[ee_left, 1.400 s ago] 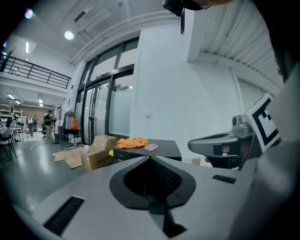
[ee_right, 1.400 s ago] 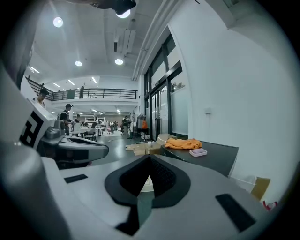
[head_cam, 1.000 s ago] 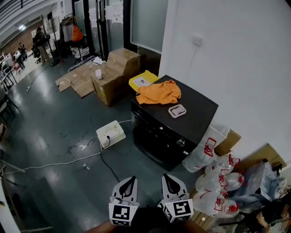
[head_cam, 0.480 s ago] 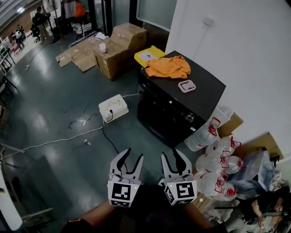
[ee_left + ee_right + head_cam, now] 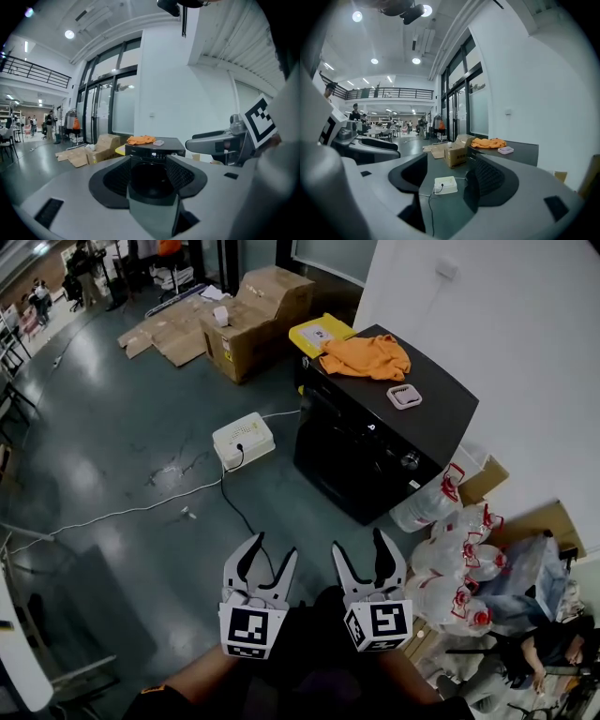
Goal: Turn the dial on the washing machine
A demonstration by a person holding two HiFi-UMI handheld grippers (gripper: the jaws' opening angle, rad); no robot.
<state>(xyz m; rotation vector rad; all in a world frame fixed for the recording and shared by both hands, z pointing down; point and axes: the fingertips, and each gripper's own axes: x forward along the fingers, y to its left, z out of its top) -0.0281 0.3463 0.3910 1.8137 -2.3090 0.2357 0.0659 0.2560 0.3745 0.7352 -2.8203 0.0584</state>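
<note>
The black washing machine (image 5: 375,442) stands against the white wall, its silver dial (image 5: 410,460) on the front panel near the right corner. An orange cloth (image 5: 366,356) and a small pink dish (image 5: 404,397) lie on its lid. My left gripper (image 5: 272,549) and right gripper (image 5: 358,542) hover side by side over the floor, well short of the machine. Both sets of jaws have just been opening and stand open with nothing between them. In the left gripper view the machine (image 5: 152,152) shows straight ahead between the left gripper's (image 5: 150,174) jaws.
A white power box (image 5: 243,440) with a black cable lies on the floor left of the machine. Cardboard boxes (image 5: 262,320) and a yellow bin (image 5: 319,334) sit behind it. Plastic bags with red print (image 5: 459,559) pile up on the right.
Both grippers went from shut to open. They and the head moved forward, so the washing machine now sits closer and more to the right.
</note>
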